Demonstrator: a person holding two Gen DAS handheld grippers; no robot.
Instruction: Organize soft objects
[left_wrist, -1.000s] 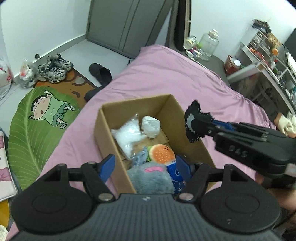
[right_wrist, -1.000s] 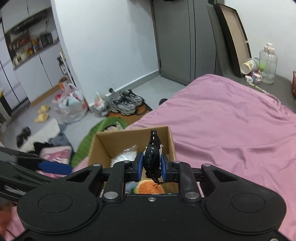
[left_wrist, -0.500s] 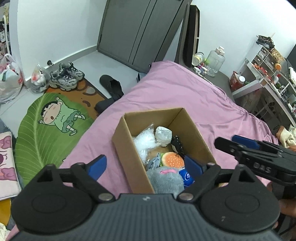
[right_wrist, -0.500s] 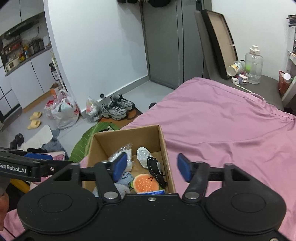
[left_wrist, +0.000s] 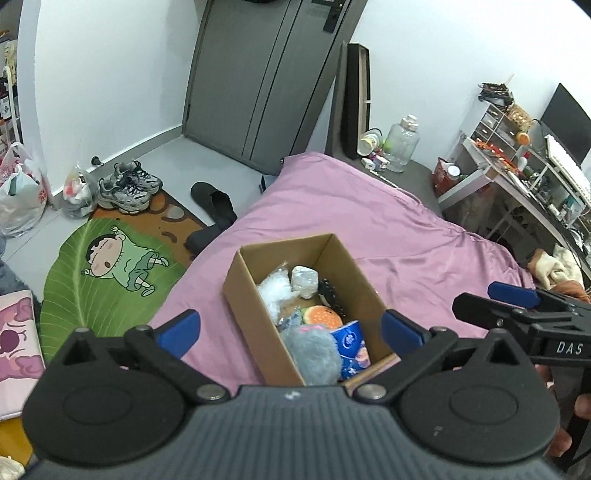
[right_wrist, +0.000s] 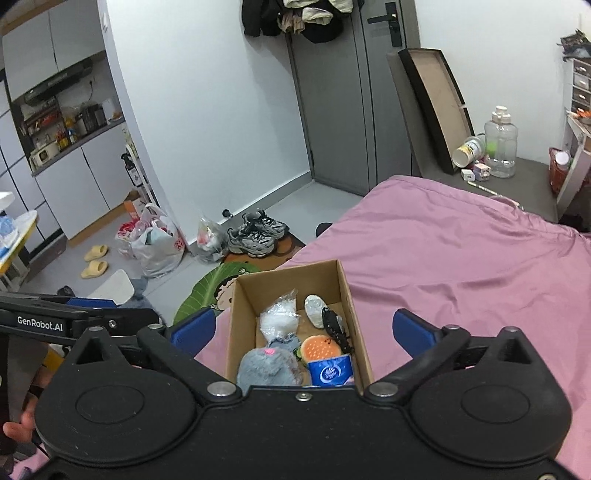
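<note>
Just cardboard box (right_wrist: 354, 310) on pink bedsheet (right_wrist: 461, 258)

Soft toys (right_wrist: 320, 348) fill the open cardboard box (right_wrist: 344, 291).

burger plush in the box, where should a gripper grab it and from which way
Pinch the burger plush across its round bun from straight above: the cardboard box wall, the black toy and the grey plush crowd its sides, leaving only its top exposed.
</note>
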